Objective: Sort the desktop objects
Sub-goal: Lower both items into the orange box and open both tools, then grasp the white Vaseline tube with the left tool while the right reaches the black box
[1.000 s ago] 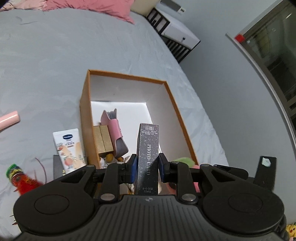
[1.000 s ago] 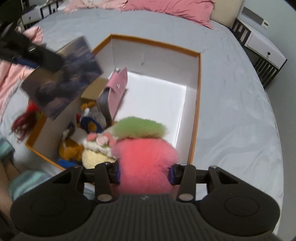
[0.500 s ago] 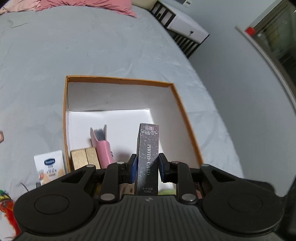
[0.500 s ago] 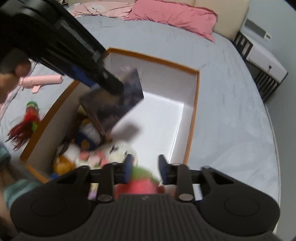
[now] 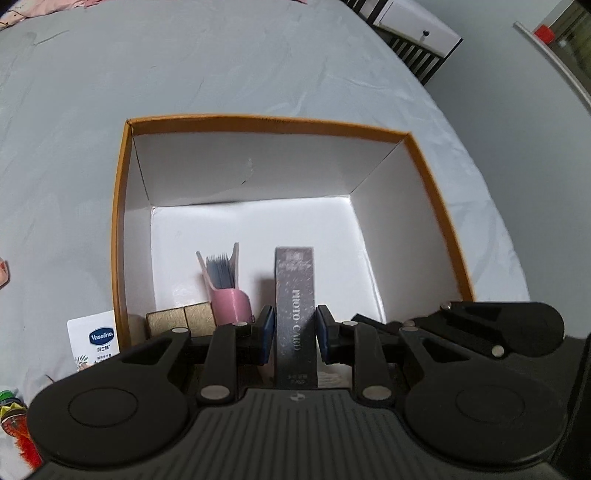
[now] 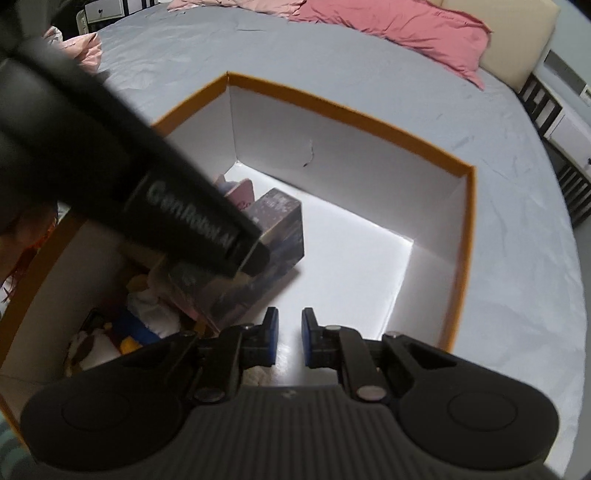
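Observation:
My left gripper (image 5: 294,334) is shut on a dark glittery photo card box (image 5: 295,295) and holds it inside the orange-rimmed white box (image 5: 266,122). The same card box (image 6: 273,236) shows in the right wrist view, low in the box with the left gripper's arm across it. My right gripper (image 6: 289,341) hangs over the box's near edge, its jaws a small gap apart and empty. A pink wallet (image 5: 225,288) and a gold block (image 5: 181,319) stand in the box to the left of the card box. Plush toys (image 6: 125,332) lie in the box's near corner.
The box (image 6: 469,236) sits on a grey bed sheet (image 5: 258,55). A Vaseline tube (image 5: 96,343) and a red-green toy (image 5: 14,424) lie on the sheet left of the box. Pink pillows (image 6: 406,26) and a white nightstand (image 5: 417,26) lie at the far side.
My left gripper has carried the card box forward and down into the box. My right gripper let go of the pink and green plush toy, which is out of sight, and now holds nothing.

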The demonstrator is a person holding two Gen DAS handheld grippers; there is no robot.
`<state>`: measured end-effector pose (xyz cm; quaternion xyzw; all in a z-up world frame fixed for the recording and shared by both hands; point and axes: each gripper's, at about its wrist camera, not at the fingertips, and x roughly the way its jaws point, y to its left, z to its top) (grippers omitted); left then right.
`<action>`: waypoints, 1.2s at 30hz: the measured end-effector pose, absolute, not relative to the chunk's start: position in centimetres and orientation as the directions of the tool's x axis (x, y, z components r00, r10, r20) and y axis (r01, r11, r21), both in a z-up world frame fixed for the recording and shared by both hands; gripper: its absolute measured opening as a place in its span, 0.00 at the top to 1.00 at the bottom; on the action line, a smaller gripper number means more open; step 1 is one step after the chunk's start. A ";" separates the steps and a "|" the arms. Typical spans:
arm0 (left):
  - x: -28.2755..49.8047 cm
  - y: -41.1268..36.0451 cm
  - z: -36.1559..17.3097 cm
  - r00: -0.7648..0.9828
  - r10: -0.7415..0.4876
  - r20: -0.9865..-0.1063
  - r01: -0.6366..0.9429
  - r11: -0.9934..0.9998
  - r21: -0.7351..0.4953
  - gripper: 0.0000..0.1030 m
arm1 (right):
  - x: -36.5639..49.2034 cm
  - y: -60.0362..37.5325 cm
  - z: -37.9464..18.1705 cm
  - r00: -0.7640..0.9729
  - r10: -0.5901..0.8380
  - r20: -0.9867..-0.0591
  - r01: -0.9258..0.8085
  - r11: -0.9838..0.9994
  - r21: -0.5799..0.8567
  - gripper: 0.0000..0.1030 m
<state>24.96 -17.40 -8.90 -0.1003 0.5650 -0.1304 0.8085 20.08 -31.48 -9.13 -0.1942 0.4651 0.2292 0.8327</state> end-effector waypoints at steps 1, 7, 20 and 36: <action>25.0 -17.4 -9.0 0.324 -0.320 -0.890 0.095 0.947 -0.306 0.74 | 20.3 -31.4 -9.4 0.457 0.204 -0.866 -0.565 0.819 -0.105 0.87; 25.1 -16.6 -9.2 0.298 -0.340 -0.892 0.083 0.940 -0.331 0.74 | 21.5 -30.6 -10.5 0.423 0.226 -0.878 -0.584 0.809 -0.073 0.88; 22.4 -8.3 -3.7 0.484 -0.342 -0.806 0.012 0.923 -0.384 0.74 | 23.0 -27.3 -11.3 0.442 0.143 -0.886 -0.779 0.550 -0.300 0.86; 22.0 -3.6 -7.0 0.428 -0.382 -0.819 -0.103 0.880 -0.464 0.73 | 22.7 -23.6 -12.9 0.260 0.162 -0.952 -0.966 0.023 -0.259 0.86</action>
